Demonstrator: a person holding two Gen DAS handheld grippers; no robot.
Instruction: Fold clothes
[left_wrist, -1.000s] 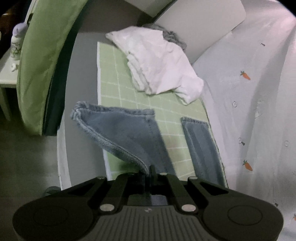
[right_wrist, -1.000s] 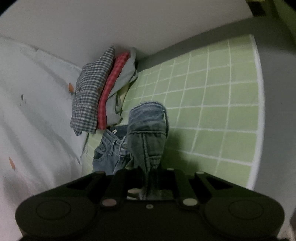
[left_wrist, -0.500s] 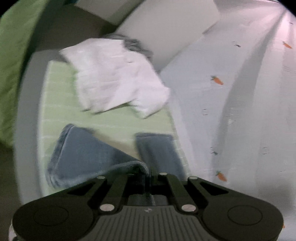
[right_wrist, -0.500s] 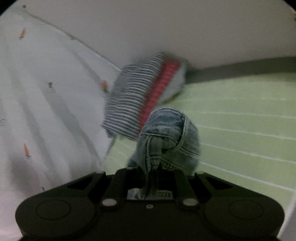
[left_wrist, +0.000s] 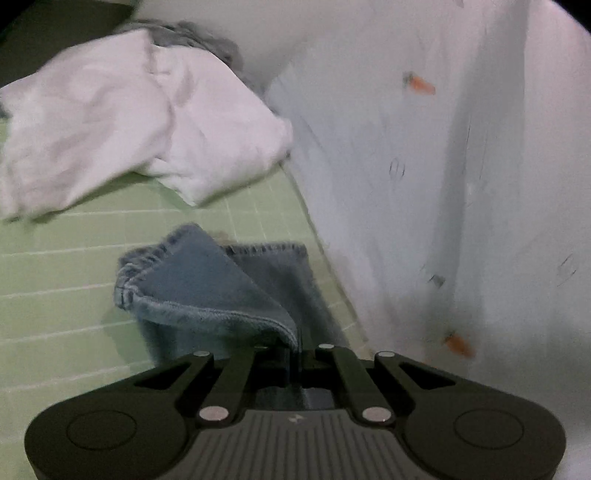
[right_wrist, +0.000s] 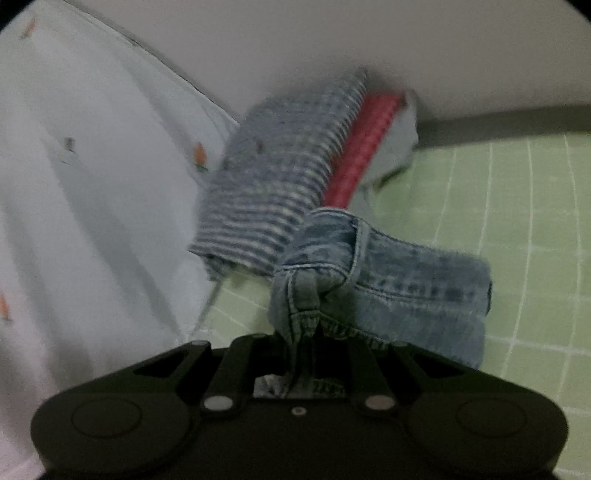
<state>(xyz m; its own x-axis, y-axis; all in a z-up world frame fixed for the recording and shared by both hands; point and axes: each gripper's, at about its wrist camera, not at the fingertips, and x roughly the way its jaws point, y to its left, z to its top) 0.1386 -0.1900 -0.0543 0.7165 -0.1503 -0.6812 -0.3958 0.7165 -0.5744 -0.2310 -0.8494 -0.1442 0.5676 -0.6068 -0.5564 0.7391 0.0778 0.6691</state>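
**A:** How do your jaws stand?

**B:** Both pressed together: my left gripper (left_wrist: 295, 354) pinches the jeans (left_wrist: 221, 291) at a leg hem, my right gripper (right_wrist: 301, 347) the waistband, denim draping ahead onto the green mat (left_wrist: 74, 266).

**A:** Risks?

**B:** Thin bite; a tug could slip it, I judge. Only the right view shows the folded shirts (right_wrist: 291, 177); the left, a white garment (left_wrist: 129, 125).

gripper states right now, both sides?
Left gripper: shut on the jeans leg hem.
Right gripper: shut on the jeans waistband.
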